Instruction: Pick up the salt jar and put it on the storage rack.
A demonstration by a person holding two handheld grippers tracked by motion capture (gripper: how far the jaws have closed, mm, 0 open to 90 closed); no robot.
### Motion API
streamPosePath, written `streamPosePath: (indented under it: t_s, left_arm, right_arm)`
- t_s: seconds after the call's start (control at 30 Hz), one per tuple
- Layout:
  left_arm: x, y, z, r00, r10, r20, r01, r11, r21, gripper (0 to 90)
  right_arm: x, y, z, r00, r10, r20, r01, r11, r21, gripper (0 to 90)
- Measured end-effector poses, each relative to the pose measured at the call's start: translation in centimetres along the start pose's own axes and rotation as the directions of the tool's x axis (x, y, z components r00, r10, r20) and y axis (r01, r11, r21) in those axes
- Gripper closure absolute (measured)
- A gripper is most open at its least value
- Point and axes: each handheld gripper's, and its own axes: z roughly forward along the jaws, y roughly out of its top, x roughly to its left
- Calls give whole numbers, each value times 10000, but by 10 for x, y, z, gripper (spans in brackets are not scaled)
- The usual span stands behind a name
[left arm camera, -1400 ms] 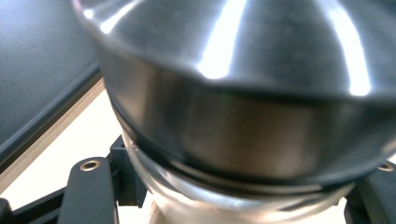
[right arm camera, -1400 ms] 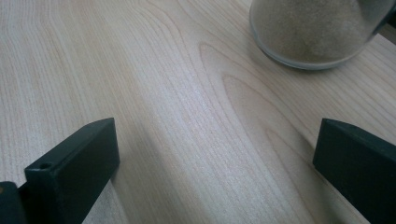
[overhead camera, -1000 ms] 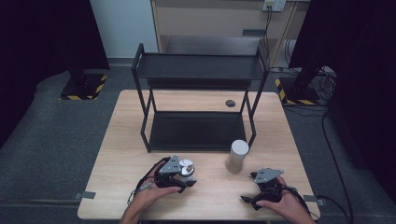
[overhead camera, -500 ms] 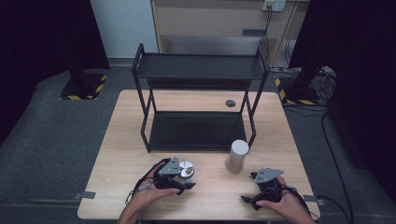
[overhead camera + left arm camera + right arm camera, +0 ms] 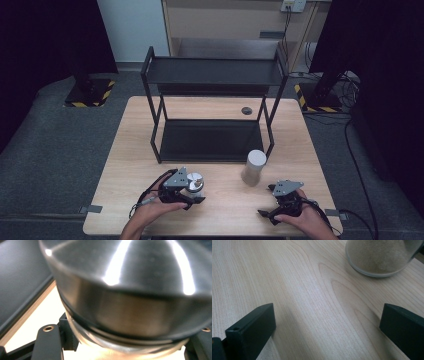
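Observation:
A small glass jar with a shiny metal lid [image 5: 195,180] stands near the table's front edge, and my left gripper [image 5: 196,191] is shut on it. In the left gripper view the metal lid [image 5: 130,282] looms close, with the black jaws low at both sides of the glass. A taller jar of beige powder [image 5: 253,167] stands upright to the right. My right gripper [image 5: 268,201] rests on the table just in front of it. In the right gripper view its fingers [image 5: 249,332] stand wide apart over bare wood, and the powder jar's base [image 5: 379,257] is at the top right.
A black two-tier metal rack [image 5: 210,72] takes up the middle and back of the wooden table [image 5: 135,150]. A small dark round disc [image 5: 246,110] lies behind the rack's right leg. Grey carpet surrounds the table; cables run along the right.

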Motion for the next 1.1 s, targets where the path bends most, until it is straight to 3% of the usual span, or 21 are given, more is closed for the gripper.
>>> streamPosePath:
  t_s: [0.27, 0.6, 1.1]
  left_arm:
    - [-3, 11, -11, 10000, 20, 6, -20, 10000, 66, 299]
    - [5, 28, -21, 9999, 9, 137, -9, 10000, 34, 300]
    - [17, 69, -42, 9996, 190, 206, -194, 9996, 207, 300]
  right_arm:
    - [0, 0, 0, 10000, 1, -2, -1, 10000, 0, 13]
    - [0, 0, 0, 10000, 0, -3, 0, 10000, -2, 13]
    - [0, 0, 0, 10000, 1, -3, -1, 10000, 0, 13]
